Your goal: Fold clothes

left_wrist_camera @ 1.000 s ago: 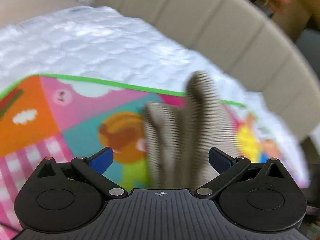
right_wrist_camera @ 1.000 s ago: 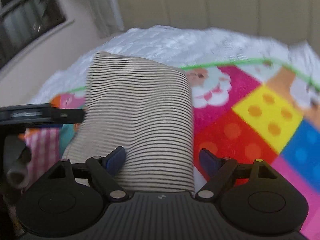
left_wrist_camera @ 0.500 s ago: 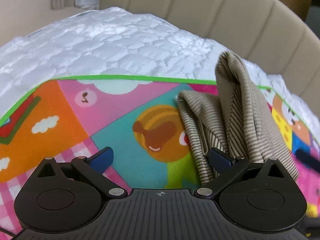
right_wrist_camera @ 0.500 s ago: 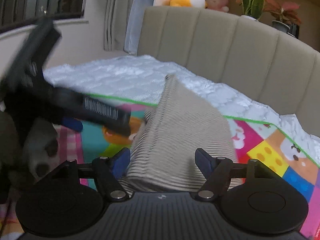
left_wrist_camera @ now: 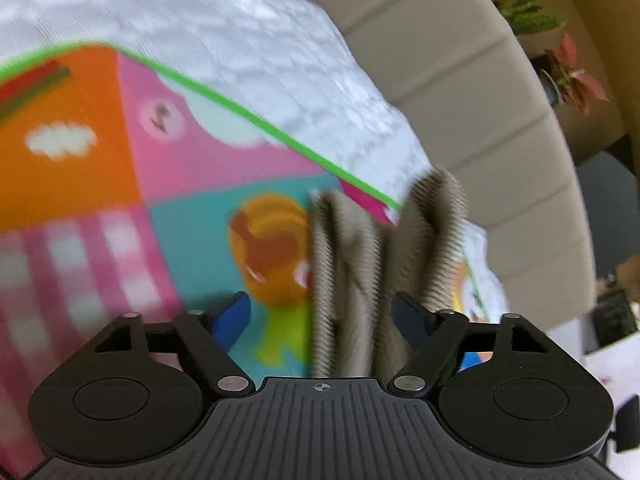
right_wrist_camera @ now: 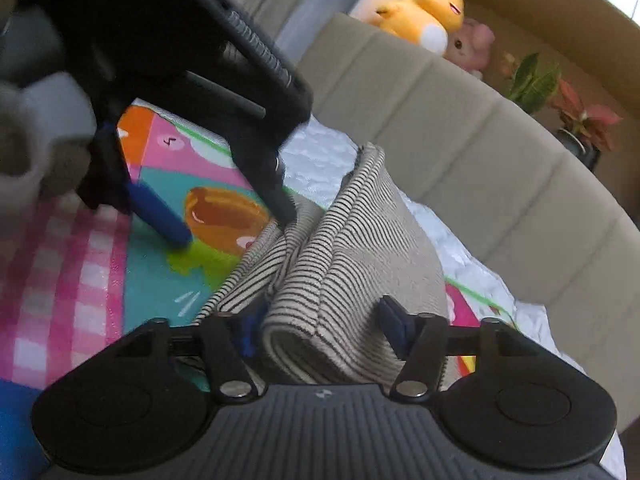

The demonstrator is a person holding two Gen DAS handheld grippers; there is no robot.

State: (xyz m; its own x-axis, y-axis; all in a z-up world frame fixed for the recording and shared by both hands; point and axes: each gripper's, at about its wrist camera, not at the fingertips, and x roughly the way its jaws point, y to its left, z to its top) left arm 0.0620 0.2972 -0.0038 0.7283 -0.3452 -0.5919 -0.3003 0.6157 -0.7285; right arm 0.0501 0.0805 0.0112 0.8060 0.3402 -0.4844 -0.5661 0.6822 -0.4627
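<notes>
Since half a second ago your left claw has swung in toward the striped garment, which now bunches up between its blue fingertips rather than lying off to their right; that view is smeared with motion. Your left jaws stand wide, with the cloth filling the right half of the gap and touching or nearly touching the right fingertip, while the left one sits apart over the teal patch of the play mat. Whether they press on the fabric cannot be told.

Your right claw has its fingers spread around a thick folded roll of the same garment, the rolled edge lying just ahead of the palm, the rest rising away as a ridge toward the beige headboard. Both fingertips lie against the sides of the roll, so it looks held, though loosely. From this camera you see the left tool up and to the left of the claw, its blue finger down on the mat beside the cloth's far end. Beyond the mat lies the white quilt.
</notes>
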